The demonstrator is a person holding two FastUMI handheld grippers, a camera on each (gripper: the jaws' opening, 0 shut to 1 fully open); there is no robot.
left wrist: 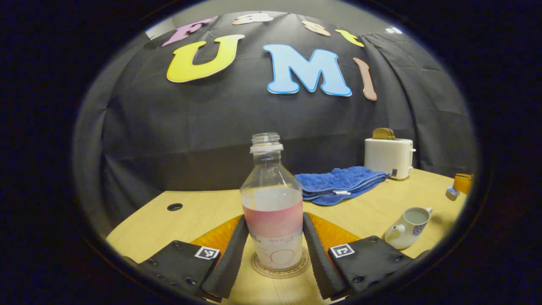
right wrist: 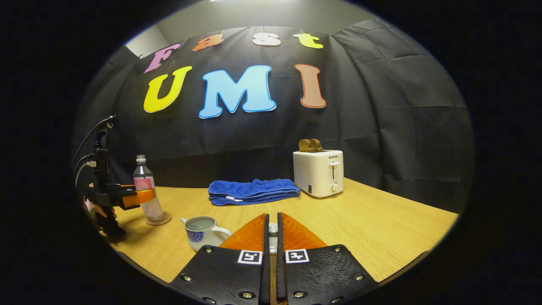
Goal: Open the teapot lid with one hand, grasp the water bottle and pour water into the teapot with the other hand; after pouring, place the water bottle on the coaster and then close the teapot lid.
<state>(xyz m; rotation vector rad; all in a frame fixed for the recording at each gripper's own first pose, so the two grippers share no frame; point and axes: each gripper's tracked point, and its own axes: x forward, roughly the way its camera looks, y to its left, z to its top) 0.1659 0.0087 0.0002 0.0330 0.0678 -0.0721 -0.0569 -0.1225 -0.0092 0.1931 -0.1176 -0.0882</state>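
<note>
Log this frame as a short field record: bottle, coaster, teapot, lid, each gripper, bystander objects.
water bottle: upright on the coaster, uncapped, partly filled
teapot: open, water inside, standing on the table
lid: small piece pinched between the right gripper's fingers, seemingly the lid's knob
left gripper: fingers either side of the bottle, contact unclear
right gripper: shut on the lid, beside the teapot
bystanders: folded blue towel, toaster with toast in its slots
task stage: bottle on coaster, teapot not yet closed
</note>
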